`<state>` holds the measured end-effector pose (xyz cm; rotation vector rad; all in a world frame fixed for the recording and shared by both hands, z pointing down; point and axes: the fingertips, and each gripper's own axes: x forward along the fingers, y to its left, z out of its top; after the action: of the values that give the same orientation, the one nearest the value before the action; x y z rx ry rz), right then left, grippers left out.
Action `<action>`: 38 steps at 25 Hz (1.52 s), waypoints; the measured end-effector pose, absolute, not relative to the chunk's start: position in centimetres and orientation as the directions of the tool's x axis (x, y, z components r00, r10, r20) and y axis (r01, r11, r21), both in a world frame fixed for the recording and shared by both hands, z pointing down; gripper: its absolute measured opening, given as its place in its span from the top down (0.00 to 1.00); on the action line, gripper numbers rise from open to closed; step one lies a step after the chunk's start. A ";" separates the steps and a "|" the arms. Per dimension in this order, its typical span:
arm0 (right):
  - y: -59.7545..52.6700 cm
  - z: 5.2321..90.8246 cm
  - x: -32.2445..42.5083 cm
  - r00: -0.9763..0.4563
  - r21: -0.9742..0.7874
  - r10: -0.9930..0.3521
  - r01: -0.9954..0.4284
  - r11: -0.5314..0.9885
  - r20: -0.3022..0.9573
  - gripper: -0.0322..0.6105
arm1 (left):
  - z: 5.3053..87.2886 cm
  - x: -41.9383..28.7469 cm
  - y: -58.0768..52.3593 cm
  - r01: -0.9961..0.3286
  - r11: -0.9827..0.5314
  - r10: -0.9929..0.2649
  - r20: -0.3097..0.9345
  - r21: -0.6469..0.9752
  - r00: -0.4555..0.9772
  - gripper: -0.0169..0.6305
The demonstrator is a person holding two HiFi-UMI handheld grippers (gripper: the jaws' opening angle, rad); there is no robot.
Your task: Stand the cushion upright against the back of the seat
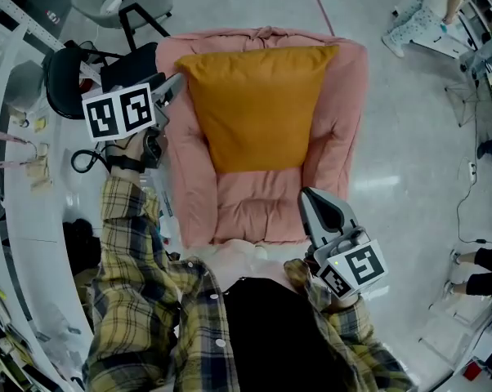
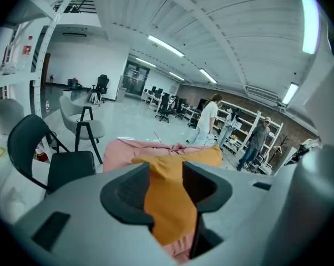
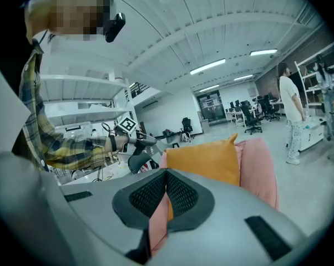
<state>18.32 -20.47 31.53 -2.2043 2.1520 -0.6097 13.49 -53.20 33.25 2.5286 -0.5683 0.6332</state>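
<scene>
An orange cushion (image 1: 258,104) stands upright against the back of the pink armchair (image 1: 344,121), its lower edge on the seat. My left gripper (image 1: 174,88) hovers beside the chair's left arm, apart from the cushion. In the left gripper view its jaws (image 2: 167,187) stand open with nothing between them; the cushion (image 2: 172,215) and the armchair (image 2: 125,151) show beyond the gap. My right gripper (image 1: 313,204) is at the seat's front right corner. In the right gripper view its pads (image 3: 166,182) meet, holding nothing, with the cushion (image 3: 206,159) and the armchair (image 3: 258,168) ahead.
A black chair (image 1: 66,76) stands just left of the armchair, and a grey stool (image 1: 123,2) is behind it. White benches (image 1: 17,178) run along the left. A person (image 1: 430,11) stands at the far right; others (image 2: 208,121) are by the shelves.
</scene>
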 end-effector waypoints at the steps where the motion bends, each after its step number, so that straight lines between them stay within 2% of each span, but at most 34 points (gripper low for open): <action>1: -19.8 31.1 17.6 -0.013 -0.260 -0.964 -0.964 -0.058 0.265 0.92 | 32.8 12.9 -51.8 -0.476 -0.810 -0.264 0.511 0.343 0.818 0.69; 10: -11.5 28.2 11.6 -0.013 -0.208 -0.980 -0.978 -0.029 0.198 0.92 | 29.9 7.7 -34.7 -0.361 -0.852 -0.199 0.404 0.379 0.893 0.70; 21: -2.3 25.1 6.9 -0.035 -0.159 -0.991 -0.987 0.014 0.129 0.92 | 26.2 3.6 -15.2 -0.208 -0.908 -0.099 0.296 0.364 0.950 0.83; 28: -0.2 24.3 5.3 -0.036 -0.166 -0.993 -0.986 0.017 0.112 0.92 | 25.7 2.0 -8.5 -0.117 -0.926 -0.020 0.263 0.360 0.965 0.96; 33: -0.6 24.0 4.5 -0.029 -0.159 -0.993 -0.987 0.010 0.113 0.92 | 25.7 1.1 -6.1 -0.050 -0.933 0.040 0.241 0.356 0.970 0.97; 38: -2.1 23.1 4.0 -0.024 -0.133 -0.991 -0.991 0.007 0.128 0.92 | 24.7 0.4 -5.7 -0.041 -0.947 0.034 0.227 0.318 0.973 0.97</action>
<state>4.04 -2.05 23.06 -2.1933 2.2271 -0.2917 0.43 -5.70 24.65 2.7959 -0.0053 0.3303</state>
